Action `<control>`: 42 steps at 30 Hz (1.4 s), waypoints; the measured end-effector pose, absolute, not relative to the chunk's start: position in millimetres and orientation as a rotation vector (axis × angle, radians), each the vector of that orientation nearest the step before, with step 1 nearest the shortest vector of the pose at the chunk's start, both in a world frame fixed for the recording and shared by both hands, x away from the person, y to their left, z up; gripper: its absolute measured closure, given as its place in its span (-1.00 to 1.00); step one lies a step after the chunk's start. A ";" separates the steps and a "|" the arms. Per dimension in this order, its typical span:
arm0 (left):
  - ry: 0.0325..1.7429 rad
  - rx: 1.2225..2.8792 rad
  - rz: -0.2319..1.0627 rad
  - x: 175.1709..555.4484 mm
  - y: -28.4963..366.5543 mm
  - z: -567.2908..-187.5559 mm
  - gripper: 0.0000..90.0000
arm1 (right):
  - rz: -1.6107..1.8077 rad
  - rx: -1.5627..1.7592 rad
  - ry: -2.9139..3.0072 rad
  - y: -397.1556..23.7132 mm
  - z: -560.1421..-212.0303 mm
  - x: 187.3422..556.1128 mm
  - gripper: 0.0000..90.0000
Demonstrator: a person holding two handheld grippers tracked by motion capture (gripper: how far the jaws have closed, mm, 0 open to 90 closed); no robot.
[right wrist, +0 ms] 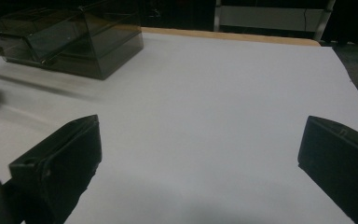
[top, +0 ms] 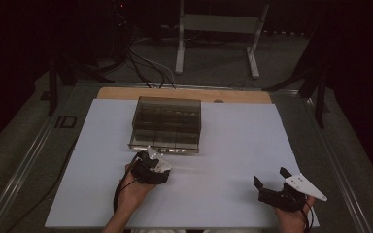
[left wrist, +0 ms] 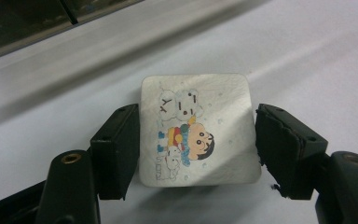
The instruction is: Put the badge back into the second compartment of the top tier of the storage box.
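Note:
A square white card [left wrist: 196, 128] printed with a cartoon child and a snowman sits between the jaws of my left gripper [left wrist: 196, 149]. Both pads press on its side edges, so the gripper is shut on it. In the high view my left gripper [top: 151, 162] is held just in front of a smoky transparent plastic box [top: 166, 125], low over the white sheet. My right gripper [top: 270, 177] rests near the front right of the sheet. Its jaws stand wide apart with nothing between them [right wrist: 198, 154]. The box [right wrist: 70, 42] lies far off to its left.
A large white sheet [top: 233, 141] covers the table, and a strip of wooden tabletop [top: 243, 96] shows at its far edge. Beyond the table are cables [top: 145, 65] on the floor and a white metal stand [top: 218, 29]. Metal rails run along both sides.

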State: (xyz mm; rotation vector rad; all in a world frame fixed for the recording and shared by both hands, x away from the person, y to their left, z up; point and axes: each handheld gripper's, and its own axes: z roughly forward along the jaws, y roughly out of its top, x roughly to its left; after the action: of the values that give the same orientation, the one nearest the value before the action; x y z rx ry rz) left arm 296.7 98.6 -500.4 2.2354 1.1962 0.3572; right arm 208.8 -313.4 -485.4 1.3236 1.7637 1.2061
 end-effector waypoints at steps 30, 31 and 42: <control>1.124 2.237 0.322 287.6 101.7 -485.6 -0.23 | 1.206 1.325 1.768 -312.9 -486.0 209.2 -1.00; 1.120 2.236 0.324 287.4 101.6 -484.4 -0.23 | 1.206 1.324 1.768 -313.0 -486.1 209.3 -1.00; 1.064 2.248 0.325 286.4 101.7 -470.2 -0.23 | 1.207 1.326 1.767 -313.0 -485.8 209.0 -1.00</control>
State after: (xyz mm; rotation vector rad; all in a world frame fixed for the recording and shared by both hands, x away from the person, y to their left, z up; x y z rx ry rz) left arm 286.4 101.7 -470.2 2.2484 1.0644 0.3247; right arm 209.0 -313.0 -485.8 1.3256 1.7665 1.2066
